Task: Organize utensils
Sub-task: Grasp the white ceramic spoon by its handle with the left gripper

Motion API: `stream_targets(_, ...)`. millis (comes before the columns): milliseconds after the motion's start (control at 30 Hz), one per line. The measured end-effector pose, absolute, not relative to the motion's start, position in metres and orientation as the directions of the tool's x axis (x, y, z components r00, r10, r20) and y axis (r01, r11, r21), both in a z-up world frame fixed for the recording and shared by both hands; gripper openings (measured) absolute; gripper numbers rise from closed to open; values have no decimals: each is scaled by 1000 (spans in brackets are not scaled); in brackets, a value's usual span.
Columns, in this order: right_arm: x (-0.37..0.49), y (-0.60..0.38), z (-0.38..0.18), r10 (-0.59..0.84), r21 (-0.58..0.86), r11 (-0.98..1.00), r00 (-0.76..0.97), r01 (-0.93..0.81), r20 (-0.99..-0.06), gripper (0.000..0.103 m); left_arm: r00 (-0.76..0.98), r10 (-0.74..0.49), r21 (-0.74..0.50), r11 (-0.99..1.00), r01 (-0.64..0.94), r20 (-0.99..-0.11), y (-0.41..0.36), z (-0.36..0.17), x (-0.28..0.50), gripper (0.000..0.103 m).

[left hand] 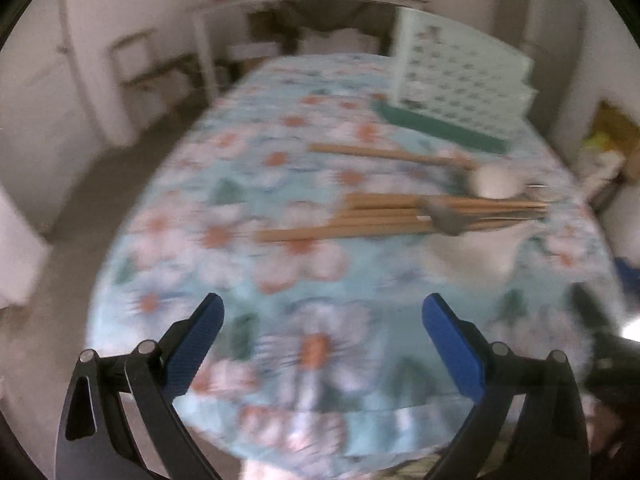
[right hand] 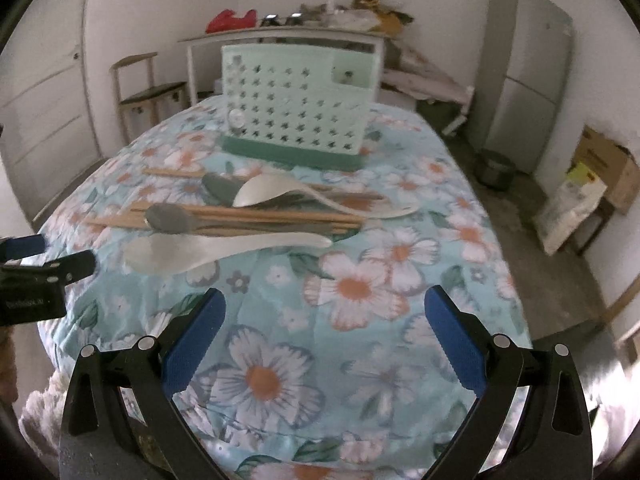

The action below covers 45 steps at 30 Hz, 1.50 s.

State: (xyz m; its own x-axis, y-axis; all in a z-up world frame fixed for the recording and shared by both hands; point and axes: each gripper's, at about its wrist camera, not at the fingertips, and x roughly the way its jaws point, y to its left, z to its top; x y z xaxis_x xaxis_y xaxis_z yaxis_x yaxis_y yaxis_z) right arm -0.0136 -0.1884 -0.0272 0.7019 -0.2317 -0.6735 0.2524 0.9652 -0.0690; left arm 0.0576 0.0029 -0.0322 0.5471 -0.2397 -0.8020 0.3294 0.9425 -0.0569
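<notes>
A pile of utensils lies mid-table: wooden chopsticks [right hand: 248,218], two white spoons [right hand: 208,250] [right hand: 280,192] and grey spoons [right hand: 168,218]. Behind them stands a mint-green perforated utensil holder [right hand: 296,104] on a darker green base. My right gripper [right hand: 324,312] is open and empty, above the cloth in front of the pile. My left gripper [left hand: 322,316] is open and empty too, short of the chopsticks [left hand: 360,220] in its blurred view. The holder [left hand: 460,84] stands at the far right there. The left gripper also shows at the right wrist view's left edge [right hand: 48,264].
The table carries a light-blue floral cloth [right hand: 360,292]. Behind it are a white shelf table [right hand: 280,36] with clutter and a wooden chair [right hand: 140,84]. A grey cabinet [right hand: 524,72], a dark pot [right hand: 496,168] and cardboard boxes [right hand: 592,184] stand on the floor at right.
</notes>
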Motion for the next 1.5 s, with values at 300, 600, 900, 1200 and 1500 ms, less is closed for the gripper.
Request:
stream_targets(300, -5, -196, -40, -214, -38, 964, 677, 265, -704, 95, 424, -502, -376, 859, 347, -754, -5, -45, 89, 97)
stream_targets(600, -5, -196, -39, -245, -53, 955, 674, 292, -697, 95, 332, -616, -498, 781, 377, -714, -4, -48, 88, 66)
stream_targets(900, -18, -198, -31, -253, -33, 949, 694, 314, -674, 95, 249, -686, -657, 727, 201, -683, 7, -72, 104, 10)
stream_targets(1200, -26, -194, -26, -260, -32, 947, 707, 319, -658, 95, 217, -647, -622, 762, 180, -731, 41, -59, 97, 2)
stream_targets(1500, -29, -189, -21, -256, -35, 952, 725, 305, -639, 95, 201, -694, -696, 714, 77, -691, 74, -65, 97, 34)
